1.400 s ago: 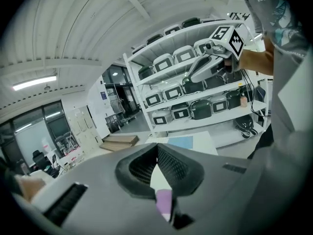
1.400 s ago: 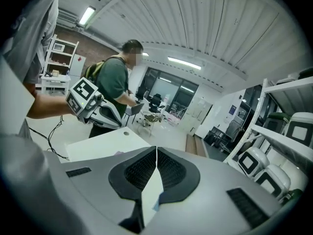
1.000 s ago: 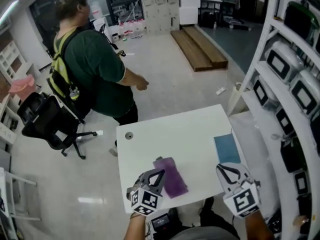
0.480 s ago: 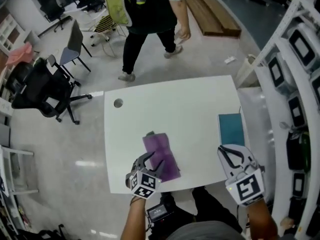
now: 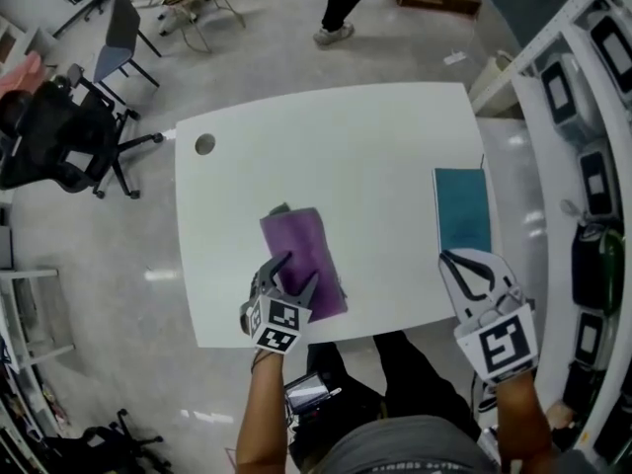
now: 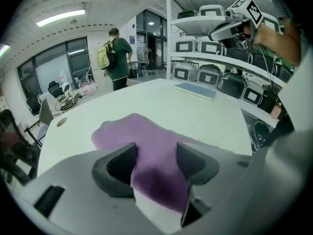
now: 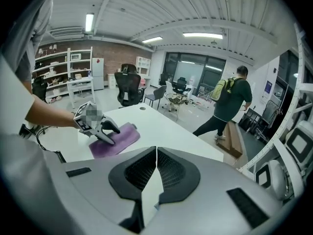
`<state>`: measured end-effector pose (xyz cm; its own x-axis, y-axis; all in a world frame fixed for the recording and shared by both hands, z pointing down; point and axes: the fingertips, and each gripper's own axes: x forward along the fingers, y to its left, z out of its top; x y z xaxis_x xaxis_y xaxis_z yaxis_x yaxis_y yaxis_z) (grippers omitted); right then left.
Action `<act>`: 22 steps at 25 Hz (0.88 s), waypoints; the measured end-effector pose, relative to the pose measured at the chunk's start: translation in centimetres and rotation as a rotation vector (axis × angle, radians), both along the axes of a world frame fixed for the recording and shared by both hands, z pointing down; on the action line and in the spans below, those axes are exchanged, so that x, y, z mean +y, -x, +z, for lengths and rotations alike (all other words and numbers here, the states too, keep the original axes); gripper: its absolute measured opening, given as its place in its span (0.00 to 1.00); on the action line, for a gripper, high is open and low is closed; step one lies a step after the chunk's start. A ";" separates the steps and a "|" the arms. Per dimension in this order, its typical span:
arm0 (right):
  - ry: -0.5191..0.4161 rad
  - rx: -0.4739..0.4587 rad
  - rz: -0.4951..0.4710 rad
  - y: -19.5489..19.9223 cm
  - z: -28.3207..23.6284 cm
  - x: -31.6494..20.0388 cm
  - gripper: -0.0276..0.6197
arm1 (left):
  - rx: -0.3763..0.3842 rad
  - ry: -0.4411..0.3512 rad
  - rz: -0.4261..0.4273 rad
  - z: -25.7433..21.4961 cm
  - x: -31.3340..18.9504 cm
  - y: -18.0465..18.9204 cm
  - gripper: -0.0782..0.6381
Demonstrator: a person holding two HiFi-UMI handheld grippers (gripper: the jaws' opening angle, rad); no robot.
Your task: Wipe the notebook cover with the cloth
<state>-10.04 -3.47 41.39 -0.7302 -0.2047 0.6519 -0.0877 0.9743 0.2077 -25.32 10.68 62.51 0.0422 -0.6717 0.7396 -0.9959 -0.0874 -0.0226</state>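
A purple cloth (image 5: 296,245) lies flat on the white table (image 5: 375,156), left of centre. My left gripper (image 5: 293,273) sits over the cloth's near end, and its jaws are opening. In the left gripper view the cloth (image 6: 142,133) runs between the spread jaws (image 6: 156,153), and the pads do not press on it. The teal notebook (image 5: 462,210) lies at the table's right edge, also visible in the left gripper view (image 6: 195,90). My right gripper (image 5: 462,262) hovers just short of the notebook's near end. Its jaws (image 7: 156,155) are shut with nothing between them.
A round cable hole (image 5: 204,144) marks the table's far left corner. A black office chair (image 5: 49,151) and a grey chair (image 5: 120,30) stand on the floor to the left. White shelves with cases (image 5: 592,186) line the right side. A person (image 5: 346,3) walks away beyond the table.
The left gripper's jaws have spread apart over the cloth's near end. The person has walked away from the table. The head view now looks more steeply down onto the table.
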 end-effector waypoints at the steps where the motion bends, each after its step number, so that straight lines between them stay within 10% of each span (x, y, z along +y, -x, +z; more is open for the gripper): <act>1: 0.001 0.001 0.001 0.0 0.1 0.0 0.09 | 0.003 0.008 0.000 0.4 0.1 -0.1 0.48; 8: 0.008 0.006 0.017 -0.5 0.5 -0.2 0.09 | 0.047 0.001 -0.014 1.3 0.3 -0.2 0.41; 12: 0.009 0.002 0.029 -1.0 0.7 -0.6 0.09 | 0.026 -0.001 0.007 1.2 0.0 -0.9 0.19; 22: 0.003 -0.033 0.112 -3.7 -0.3 -2.5 0.09 | -0.020 -0.069 0.042 -4.1 -2.5 -2.0 0.17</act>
